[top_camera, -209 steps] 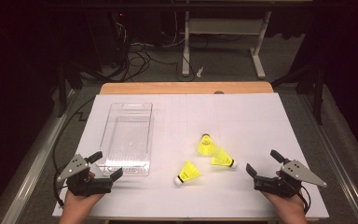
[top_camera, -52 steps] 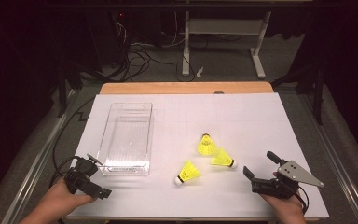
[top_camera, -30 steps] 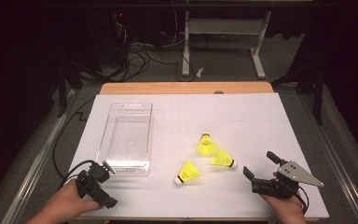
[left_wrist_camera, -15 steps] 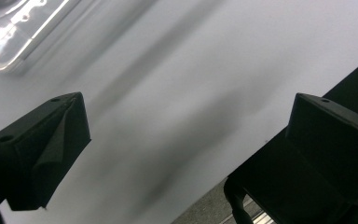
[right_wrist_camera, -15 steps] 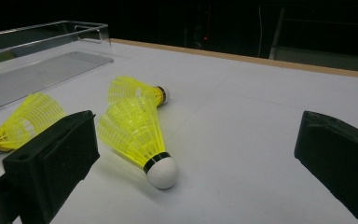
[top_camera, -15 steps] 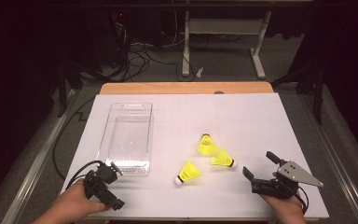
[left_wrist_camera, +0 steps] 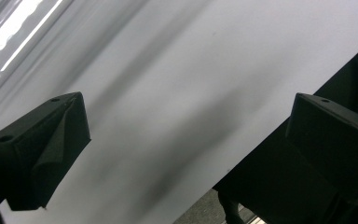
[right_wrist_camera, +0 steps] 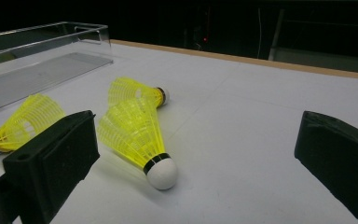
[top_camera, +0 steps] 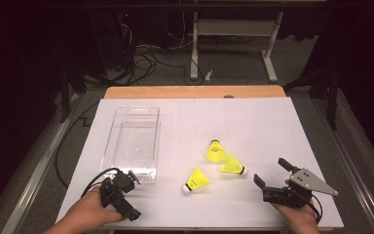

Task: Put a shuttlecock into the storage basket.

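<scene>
While three yellow shuttlecocks (top_camera: 220,165) lay centre-frame, left gripper (top_camera: 126,195) and right gripper (top_camera: 271,174), lower corners, both gaped, holding nothing.

Three shuttlecocks (top_camera: 219,165) right of tray (top_camera: 132,144)

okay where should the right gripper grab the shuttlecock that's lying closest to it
Probably across the yellow skirt of the nearest shuttlecock, close to its white cork. It lies on its side, cork toward the right gripper, so come from above, jaws straddling the narrow end; the rounded cork would likely slip.
</scene>
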Tool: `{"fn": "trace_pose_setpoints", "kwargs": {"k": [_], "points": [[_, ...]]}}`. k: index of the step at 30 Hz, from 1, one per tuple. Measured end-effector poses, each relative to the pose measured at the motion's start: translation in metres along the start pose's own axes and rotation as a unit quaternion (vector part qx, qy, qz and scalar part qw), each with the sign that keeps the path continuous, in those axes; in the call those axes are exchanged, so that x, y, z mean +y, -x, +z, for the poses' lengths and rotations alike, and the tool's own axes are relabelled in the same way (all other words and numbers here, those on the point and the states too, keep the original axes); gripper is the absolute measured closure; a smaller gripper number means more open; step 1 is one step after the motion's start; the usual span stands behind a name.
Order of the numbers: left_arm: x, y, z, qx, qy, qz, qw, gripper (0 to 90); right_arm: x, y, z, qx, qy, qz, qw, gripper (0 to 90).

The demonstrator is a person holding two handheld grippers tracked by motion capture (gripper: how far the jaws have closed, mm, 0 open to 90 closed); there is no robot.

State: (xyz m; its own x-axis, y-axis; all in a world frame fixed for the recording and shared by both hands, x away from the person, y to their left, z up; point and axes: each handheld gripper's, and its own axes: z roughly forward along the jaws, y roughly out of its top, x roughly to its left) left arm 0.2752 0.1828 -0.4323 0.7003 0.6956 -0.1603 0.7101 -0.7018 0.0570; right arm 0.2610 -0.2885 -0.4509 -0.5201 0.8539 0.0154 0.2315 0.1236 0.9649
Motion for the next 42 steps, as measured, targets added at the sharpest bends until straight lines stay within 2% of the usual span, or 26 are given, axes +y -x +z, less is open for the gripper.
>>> {"fn": "trace_pose_setpoints", "kwargs": {"k": [21, 31, 38, 42], "points": [[0.035, 0.028, 0.001, -0.033, 0.01, 0.037, 0.9987, 0.6, 0.0, 0.0, 0.0, 0.001, 0.002, 0.0, 1.0, 0.2], [0.05, 0.042, 0.003, -0.057, 0.03, 0.067, 0.9957, 0.6, 0.0, 0.0, 0.0, 0.001, 0.002, 0.0, 1.0, 0.2], [0.062, 0.052, 0.004, -0.061, 0.034, 0.085, 0.994, 0.6, 0.0, 0.0, -0.001, 0.002, 0.004, 0.0, 1.0, 0.2], [0.068, 0.056, 0.003, -0.063, 0.037, 0.088, 0.9934, 0.6, 0.0, 0.0, -0.001, 0.002, 0.004, 0.0, 1.0, 0.1]]}}
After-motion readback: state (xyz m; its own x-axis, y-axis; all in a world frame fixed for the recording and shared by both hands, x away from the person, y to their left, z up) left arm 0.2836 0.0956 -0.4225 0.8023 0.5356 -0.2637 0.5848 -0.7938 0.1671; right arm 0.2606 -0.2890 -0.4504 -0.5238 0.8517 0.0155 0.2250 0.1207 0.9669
